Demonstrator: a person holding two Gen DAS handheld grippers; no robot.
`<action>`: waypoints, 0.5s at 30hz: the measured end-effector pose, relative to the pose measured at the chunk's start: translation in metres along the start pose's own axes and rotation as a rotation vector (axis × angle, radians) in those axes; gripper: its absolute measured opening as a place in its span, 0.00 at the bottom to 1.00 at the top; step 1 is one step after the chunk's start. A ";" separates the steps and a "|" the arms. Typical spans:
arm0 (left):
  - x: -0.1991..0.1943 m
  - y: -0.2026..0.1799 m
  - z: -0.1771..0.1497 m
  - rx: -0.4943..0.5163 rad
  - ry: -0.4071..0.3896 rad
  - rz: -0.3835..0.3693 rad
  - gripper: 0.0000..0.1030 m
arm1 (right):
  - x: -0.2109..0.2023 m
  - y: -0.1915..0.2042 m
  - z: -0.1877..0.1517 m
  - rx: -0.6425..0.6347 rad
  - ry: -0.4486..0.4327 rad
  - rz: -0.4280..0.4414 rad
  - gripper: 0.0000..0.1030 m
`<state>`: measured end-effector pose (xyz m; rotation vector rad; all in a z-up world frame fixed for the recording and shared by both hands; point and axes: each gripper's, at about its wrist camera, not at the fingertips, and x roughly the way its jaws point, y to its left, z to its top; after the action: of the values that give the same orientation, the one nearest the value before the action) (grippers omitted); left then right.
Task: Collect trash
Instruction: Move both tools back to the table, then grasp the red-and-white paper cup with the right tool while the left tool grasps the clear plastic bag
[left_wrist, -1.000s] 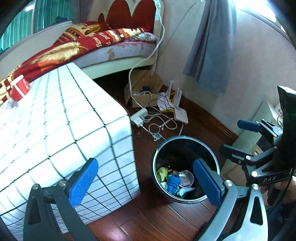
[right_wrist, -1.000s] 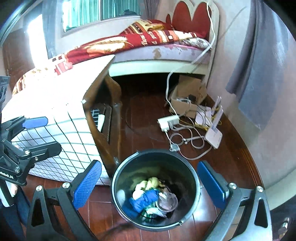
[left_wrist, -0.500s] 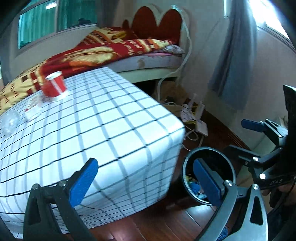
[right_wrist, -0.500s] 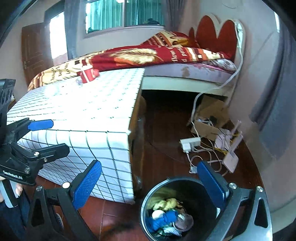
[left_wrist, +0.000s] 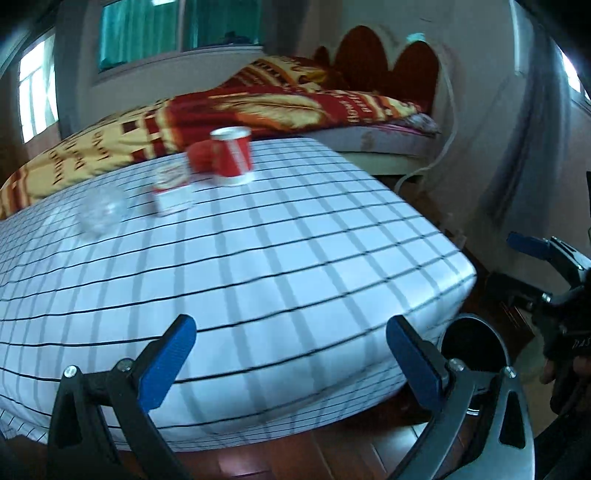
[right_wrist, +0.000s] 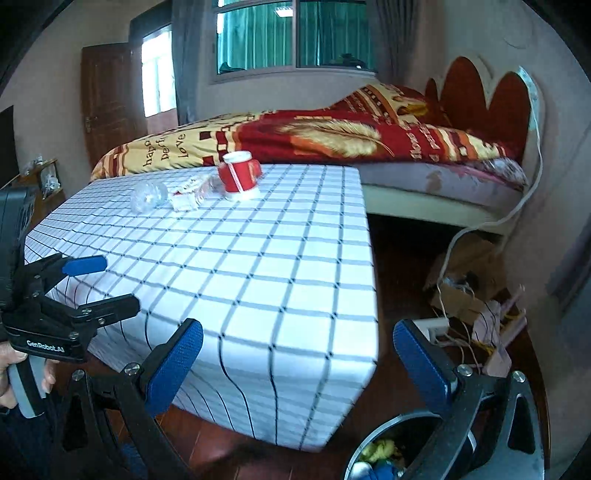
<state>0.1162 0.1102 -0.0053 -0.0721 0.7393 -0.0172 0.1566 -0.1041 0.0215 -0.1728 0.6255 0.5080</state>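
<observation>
Both tools spread wide, empty: left gripper (left_wrist: 290, 360) over the near edge of the checked table (left_wrist: 295, 258), right gripper (right_wrist: 297, 360) off the table's corner. Far ahead of both, near the table's back edge: red cup (right_wrist: 238, 177) upright, small carton (right_wrist: 188, 195) lying just left of it, clear crumpled plastic (right_wrist: 147, 195) further left. Bin (right_wrist: 384, 452) low, under the right gripper's right finger, holding yellow and blue scraps.

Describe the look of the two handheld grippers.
Both match: the left gripper and right gripper have black metal frames with silver bolts and two fingers capped by textured blue pads. White "GenRobot.AI" lettering marks the left gripper's body, above a grey handle. No cables show.
</observation>
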 end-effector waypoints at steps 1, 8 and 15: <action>-0.001 0.011 0.001 -0.010 -0.002 0.019 1.00 | 0.006 0.005 0.006 0.002 -0.002 0.013 1.00; -0.006 0.091 0.021 -0.098 -0.051 0.137 1.00 | 0.053 0.046 0.046 -0.066 0.043 0.057 1.00; 0.032 0.168 0.052 -0.147 -0.034 0.205 0.93 | 0.124 0.076 0.101 -0.082 0.065 0.088 1.00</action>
<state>0.1736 0.2800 -0.0005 -0.1366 0.7102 0.2335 0.2570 0.0420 0.0279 -0.2409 0.6781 0.6149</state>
